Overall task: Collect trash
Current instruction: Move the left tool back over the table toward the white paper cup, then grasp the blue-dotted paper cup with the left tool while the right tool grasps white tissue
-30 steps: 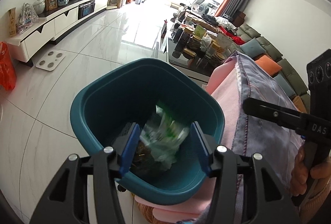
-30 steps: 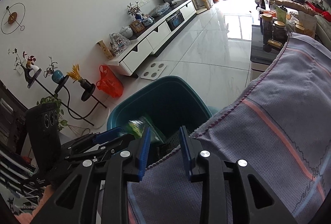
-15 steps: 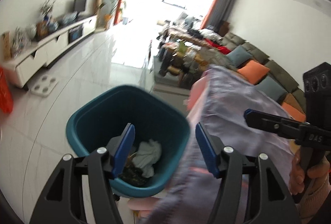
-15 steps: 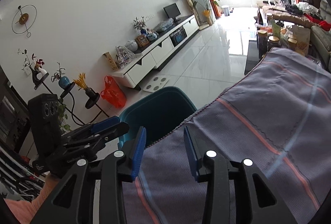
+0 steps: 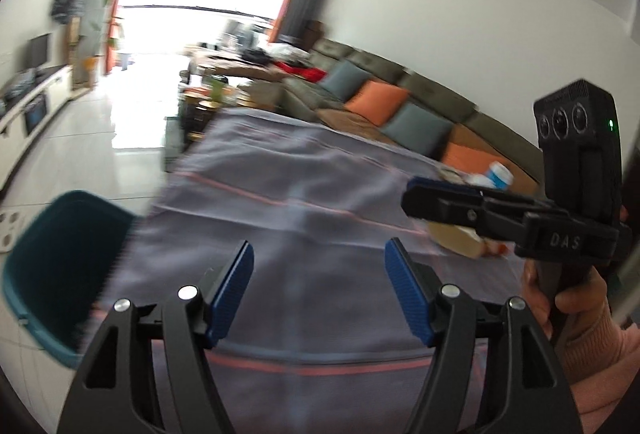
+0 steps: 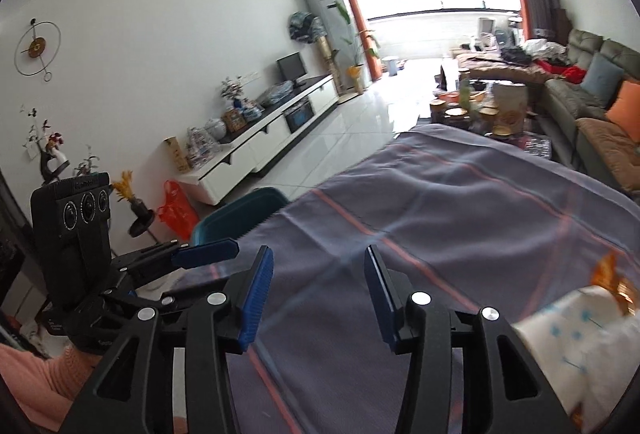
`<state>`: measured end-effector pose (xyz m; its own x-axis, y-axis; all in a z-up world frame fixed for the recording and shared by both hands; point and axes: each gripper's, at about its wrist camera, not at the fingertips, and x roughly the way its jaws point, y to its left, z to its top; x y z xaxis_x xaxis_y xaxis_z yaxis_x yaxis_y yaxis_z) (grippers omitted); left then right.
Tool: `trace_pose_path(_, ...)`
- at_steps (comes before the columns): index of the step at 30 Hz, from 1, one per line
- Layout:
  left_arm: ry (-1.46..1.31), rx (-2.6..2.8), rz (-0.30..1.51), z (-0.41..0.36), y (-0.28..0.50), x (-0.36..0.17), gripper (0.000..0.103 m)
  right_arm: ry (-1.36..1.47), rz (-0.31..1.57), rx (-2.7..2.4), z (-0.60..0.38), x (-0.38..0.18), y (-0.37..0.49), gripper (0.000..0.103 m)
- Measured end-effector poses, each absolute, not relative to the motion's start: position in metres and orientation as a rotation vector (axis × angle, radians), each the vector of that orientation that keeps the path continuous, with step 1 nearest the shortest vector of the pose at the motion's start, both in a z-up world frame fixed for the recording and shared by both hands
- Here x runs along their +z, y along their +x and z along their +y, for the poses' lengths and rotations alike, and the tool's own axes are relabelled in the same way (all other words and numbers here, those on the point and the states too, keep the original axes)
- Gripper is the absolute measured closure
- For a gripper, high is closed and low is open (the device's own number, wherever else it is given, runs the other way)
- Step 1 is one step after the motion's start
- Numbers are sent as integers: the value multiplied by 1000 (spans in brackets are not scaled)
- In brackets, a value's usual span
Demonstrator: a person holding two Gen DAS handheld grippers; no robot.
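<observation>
The teal trash bin (image 5: 60, 274) stands on the floor at the table's left edge; it also shows in the right wrist view (image 6: 240, 218). My left gripper (image 5: 318, 288) is open and empty above the grey-purple striped tablecloth (image 5: 304, 201). My right gripper (image 6: 316, 298) is open and empty over the same cloth (image 6: 460, 209); it also shows in the left wrist view (image 5: 436, 199). Trash lies on the cloth: a white wrapper with blue print (image 6: 576, 338), an orange scrap (image 6: 608, 270), a tan item (image 5: 456, 238) and a blue-white cup (image 5: 498, 175).
A coffee table with jars (image 6: 480, 105) stands beyond the cloth. A sofa with orange and grey cushions (image 5: 384, 101) runs along the right. A white TV cabinet (image 6: 264, 137) lines the left wall, with an orange bag (image 6: 176, 205) on the floor.
Both grippers have swung up and right, away from the bin and over the tablecloth. The green-white wrapper fell into the bin. The right gripper's jaws have opened wider.
</observation>
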<state>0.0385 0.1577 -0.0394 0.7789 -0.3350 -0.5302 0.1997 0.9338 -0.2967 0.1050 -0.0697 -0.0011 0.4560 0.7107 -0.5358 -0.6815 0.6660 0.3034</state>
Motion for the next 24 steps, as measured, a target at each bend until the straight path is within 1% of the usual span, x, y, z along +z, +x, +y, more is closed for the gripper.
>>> trace_pose_path(6, -204, -432, 665, 100, 56, -51, 34, 101, 670, 709, -132, -11, 98, 55)
trace_pose_path(13, -201, -510, 726, 57, 83, -59, 34, 143, 675, 538, -199, -25, 97, 55)
trace_pose_path(24, -230, -631, 820, 10, 115, -65, 34, 230, 715, 393, -254, -49, 110, 55)
